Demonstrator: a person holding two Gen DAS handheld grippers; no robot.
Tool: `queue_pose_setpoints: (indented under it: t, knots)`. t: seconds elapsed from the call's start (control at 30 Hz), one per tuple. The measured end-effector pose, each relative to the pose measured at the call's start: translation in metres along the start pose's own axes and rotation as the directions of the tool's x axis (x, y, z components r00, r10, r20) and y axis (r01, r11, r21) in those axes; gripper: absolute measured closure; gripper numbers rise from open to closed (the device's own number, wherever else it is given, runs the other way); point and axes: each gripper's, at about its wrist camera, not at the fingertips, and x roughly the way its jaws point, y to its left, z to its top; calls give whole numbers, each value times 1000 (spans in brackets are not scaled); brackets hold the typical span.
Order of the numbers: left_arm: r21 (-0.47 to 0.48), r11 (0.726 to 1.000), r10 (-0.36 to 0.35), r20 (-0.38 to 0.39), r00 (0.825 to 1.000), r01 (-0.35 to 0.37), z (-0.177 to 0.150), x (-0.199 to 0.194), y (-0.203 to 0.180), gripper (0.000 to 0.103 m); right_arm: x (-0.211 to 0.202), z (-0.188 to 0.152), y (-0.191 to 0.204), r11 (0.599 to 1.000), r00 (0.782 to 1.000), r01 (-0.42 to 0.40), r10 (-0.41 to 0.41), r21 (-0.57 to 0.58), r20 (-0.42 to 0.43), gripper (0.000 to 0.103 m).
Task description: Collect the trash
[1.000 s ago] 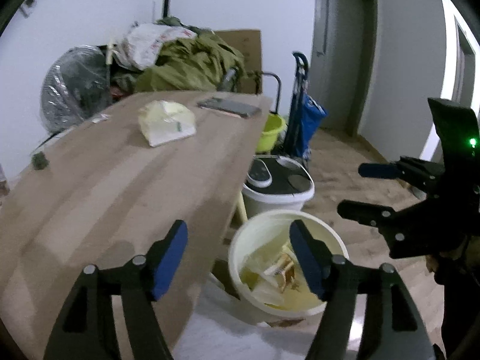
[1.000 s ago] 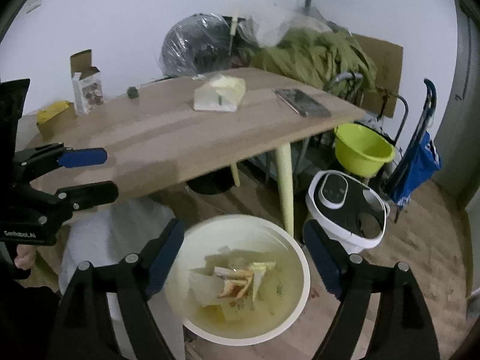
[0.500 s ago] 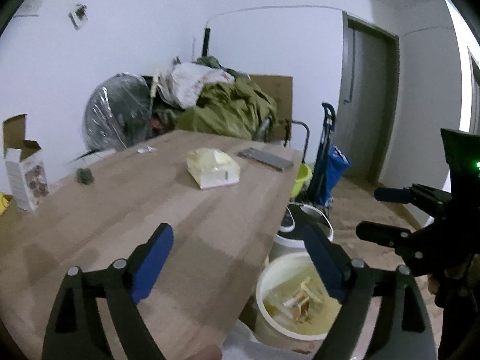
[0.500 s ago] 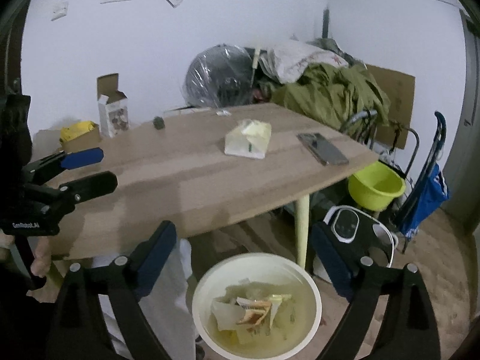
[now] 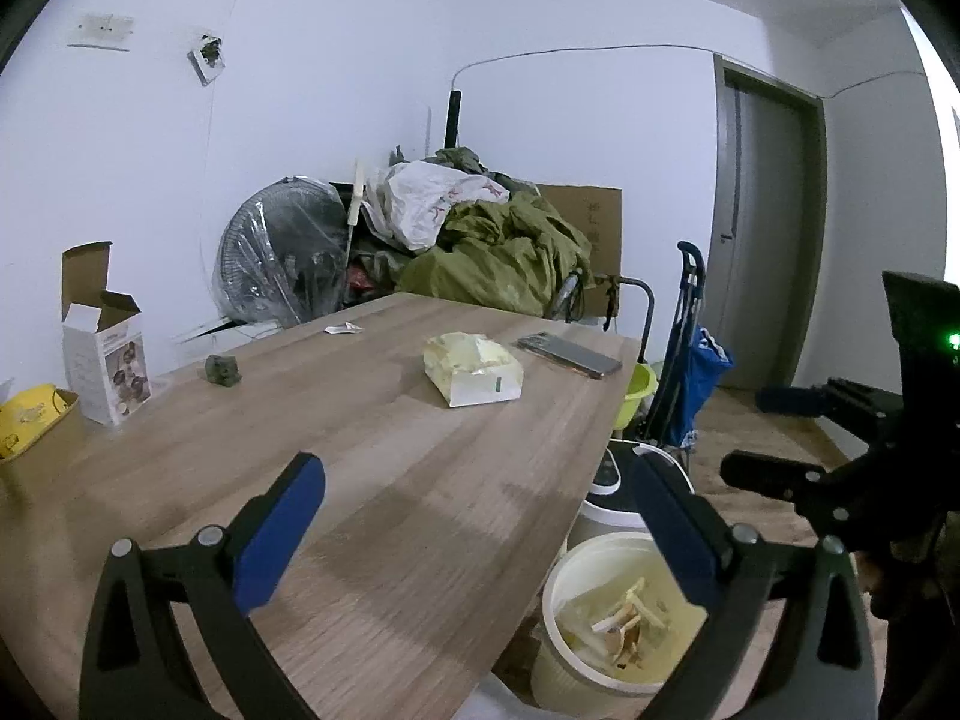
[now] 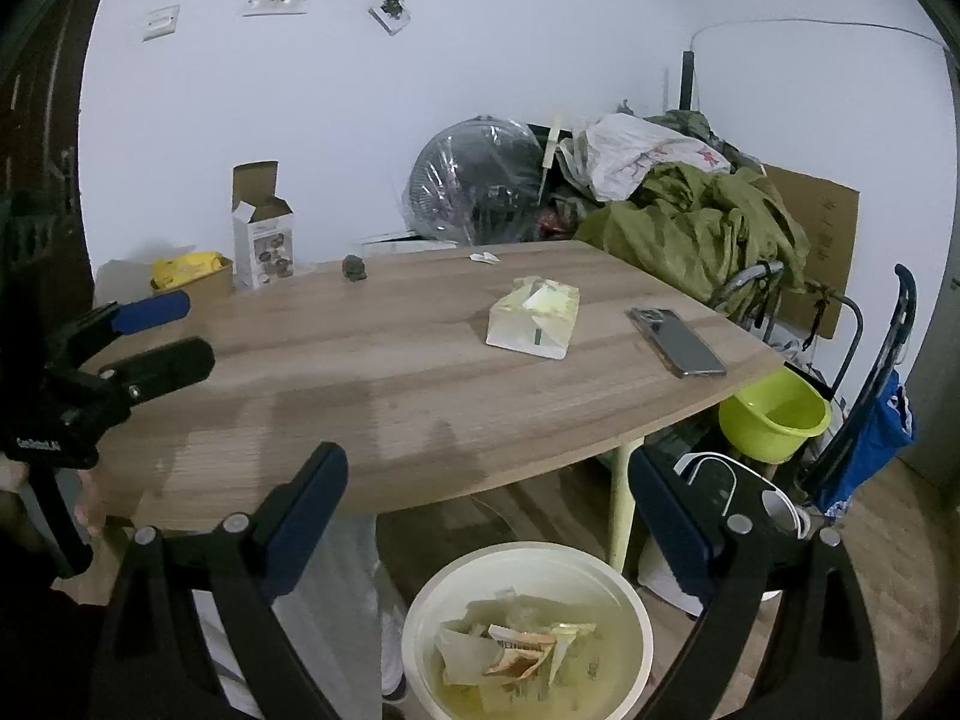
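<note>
crumpled paper trash, white bin

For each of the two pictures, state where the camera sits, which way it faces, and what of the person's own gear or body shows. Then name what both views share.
Left wrist: on the left tool, over the wooden table, facing the far wall; jaws open and empty, right tool at the right edge.
Right wrist: on the right tool, off the table's near edge, above the white trash bucket; jaws open and empty, left tool and a hand at left.
Shared: table, bucket, yellow tissue pack, grey phone.
</note>
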Motion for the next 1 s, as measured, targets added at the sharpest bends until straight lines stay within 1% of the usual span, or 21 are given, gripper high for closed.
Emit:
queue_pose_setpoints:
  t: [0.2,0.43,0.6,1.0]
  knots:
    - [20,1000,20,-7,1000,-20,-2,3,-3,1,2,-2,-3,1000,1000,-4,4,-1,-2,9]
    - [22,1000,12,-20,1000,-12,-4,7,-3,1,7,-3,-3,1000,1000,-6,6,8,-12,9]
    - [16,1000,-11,-39,999,12,-4,11,-1,1,9,-4,-2,1000,1000,-10,11,10,-18,9]
    - [15,1000,-1,-42,999,2,-4,12,-2,1,10,-4,0,1000,1000,-9,9,11,-15,9]
